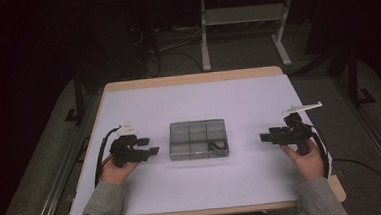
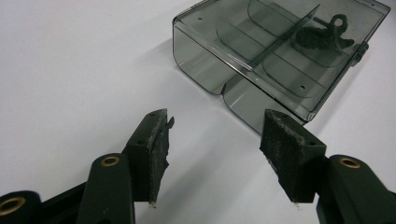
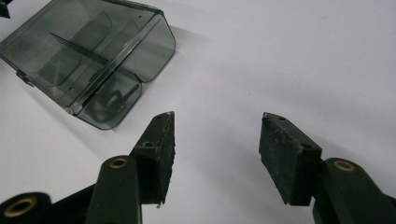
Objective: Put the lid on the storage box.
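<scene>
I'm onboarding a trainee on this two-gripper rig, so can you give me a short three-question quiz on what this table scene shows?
1. True or false: the left gripper is clamped on the clear compartment box.
2. Which compartment holds the small dark item? A) far left B) near right C) far middle
3. Fill in: the box lies ____ the left gripper and the right gripper.

Key
1. False: its jaws stand open over the white table cover, apart from the box.
2. B.
3. Between.
</scene>
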The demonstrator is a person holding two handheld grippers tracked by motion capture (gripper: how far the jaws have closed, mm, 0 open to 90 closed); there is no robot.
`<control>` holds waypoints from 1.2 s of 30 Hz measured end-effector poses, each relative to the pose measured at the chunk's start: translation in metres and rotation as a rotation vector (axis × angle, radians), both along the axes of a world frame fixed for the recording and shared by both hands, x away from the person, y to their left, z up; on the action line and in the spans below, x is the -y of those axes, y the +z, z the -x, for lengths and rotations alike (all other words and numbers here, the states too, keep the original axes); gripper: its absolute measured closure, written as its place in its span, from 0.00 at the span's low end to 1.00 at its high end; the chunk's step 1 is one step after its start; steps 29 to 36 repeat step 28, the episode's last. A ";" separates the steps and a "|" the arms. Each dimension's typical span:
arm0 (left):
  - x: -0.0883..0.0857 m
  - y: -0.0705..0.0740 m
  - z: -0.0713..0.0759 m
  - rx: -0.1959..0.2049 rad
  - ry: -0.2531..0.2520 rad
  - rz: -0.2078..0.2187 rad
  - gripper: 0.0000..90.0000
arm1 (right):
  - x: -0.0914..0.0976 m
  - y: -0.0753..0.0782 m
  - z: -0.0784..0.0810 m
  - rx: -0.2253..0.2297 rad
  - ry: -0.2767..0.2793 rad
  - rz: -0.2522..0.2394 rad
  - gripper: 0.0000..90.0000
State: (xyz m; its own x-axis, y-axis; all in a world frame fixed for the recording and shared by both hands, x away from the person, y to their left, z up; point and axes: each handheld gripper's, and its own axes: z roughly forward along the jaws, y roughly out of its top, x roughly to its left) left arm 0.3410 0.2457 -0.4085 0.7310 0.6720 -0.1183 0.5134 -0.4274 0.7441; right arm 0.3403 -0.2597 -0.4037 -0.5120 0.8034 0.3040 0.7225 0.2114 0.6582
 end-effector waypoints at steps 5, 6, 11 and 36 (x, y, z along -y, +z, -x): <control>-0.001 0.000 0.000 0.003 -0.008 -0.008 0.46 | 0.003 -0.003 0.000 -0.002 -0.009 0.006 0.50; -0.001 0.000 0.000 -0.002 -0.004 -0.003 0.46 | 0.004 -0.003 0.000 -0.007 -0.013 0.008 0.50; -0.001 -0.001 0.000 -0.011 0.001 -0.001 0.45 | 0.008 -0.007 -0.001 -0.018 -0.020 0.005 0.49; 0.001 -0.005 -0.003 -0.024 -0.004 -0.010 0.40 | 0.022 -0.010 0.001 -0.007 -0.040 -0.011 0.48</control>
